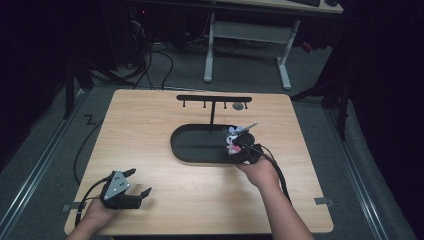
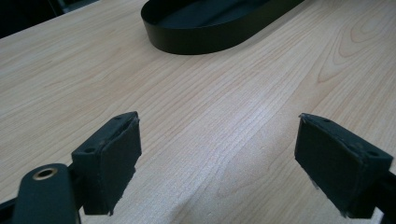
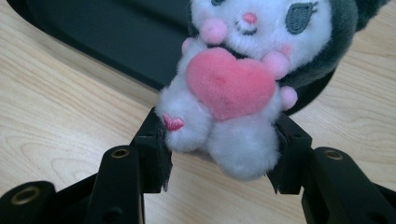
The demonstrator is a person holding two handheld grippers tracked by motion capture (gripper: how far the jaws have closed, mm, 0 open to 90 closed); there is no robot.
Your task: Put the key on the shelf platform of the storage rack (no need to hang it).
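Observation:
A small white plush toy (image 3: 224,112) with a dark hood hugs a pink heart. My right gripper (image 3: 219,149) is shut on its lower body and holds it over the right end of the black oval tray (image 3: 116,42). In the high view the plush toy (image 1: 233,140) hangs at the tray's (image 1: 192,150) right rim, in front of my right gripper (image 1: 239,148). My left gripper (image 1: 138,183) rests near the table's front left corner. Its jaws stand wide open over bare wood, as the left gripper (image 2: 217,158) view confirms, with the tray (image 2: 205,37) farther off.
A black T-shaped rack (image 1: 213,100) with small hooks rises from the tray's back edge. The wooden table (image 1: 150,130) ends close behind the rack. Cables trail from both grippers over the front edge. A white desk frame (image 1: 247,45) stands on the floor beyond.

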